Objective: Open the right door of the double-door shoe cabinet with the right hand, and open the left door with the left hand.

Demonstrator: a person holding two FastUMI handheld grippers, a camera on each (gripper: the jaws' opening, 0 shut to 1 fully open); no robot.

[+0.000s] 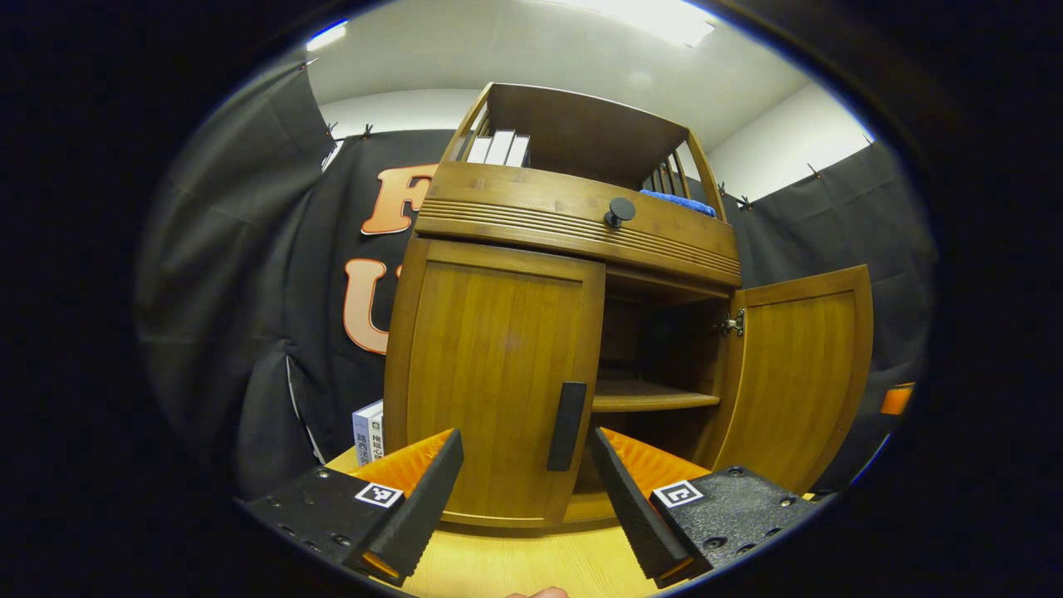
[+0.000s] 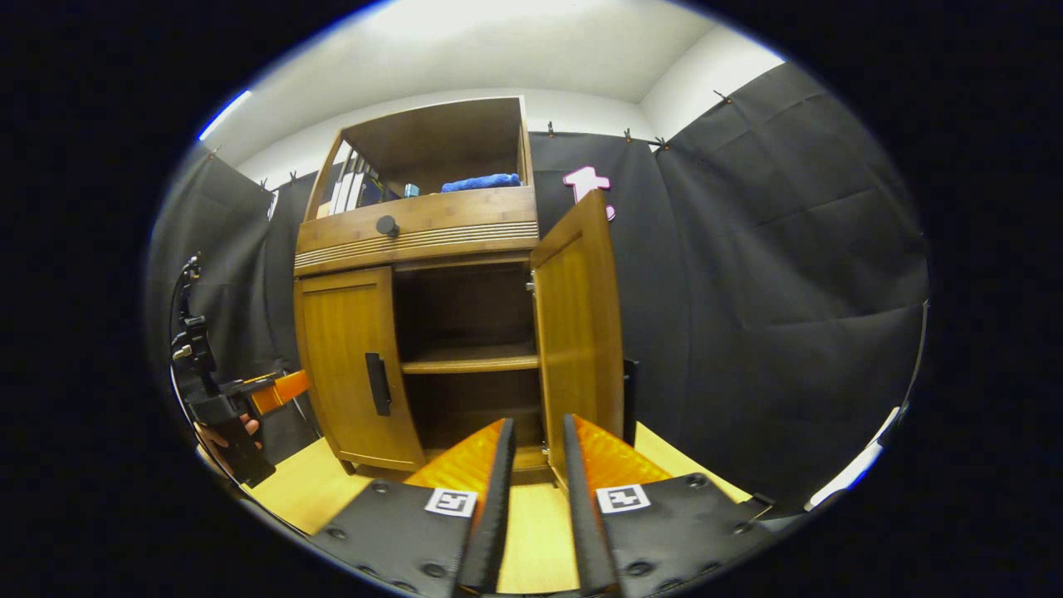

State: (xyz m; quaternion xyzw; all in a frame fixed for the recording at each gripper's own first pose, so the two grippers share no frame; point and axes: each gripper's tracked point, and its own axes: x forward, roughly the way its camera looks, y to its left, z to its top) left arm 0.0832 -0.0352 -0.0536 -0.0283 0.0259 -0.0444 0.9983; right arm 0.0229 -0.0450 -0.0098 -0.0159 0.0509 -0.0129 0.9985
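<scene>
Already right door (image 2: 579,332) ajar, left door (image 2: 349,365) closed

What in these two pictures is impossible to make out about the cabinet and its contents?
- Behind the left door: hidden in both views, since it is closed.
- Lower shelf space: too dark to tell in the right gripper view; blocked by the right finger in the left gripper view.
- Right door handle: on its far face in the right gripper view.
- Books on top: titles too small.
</scene>
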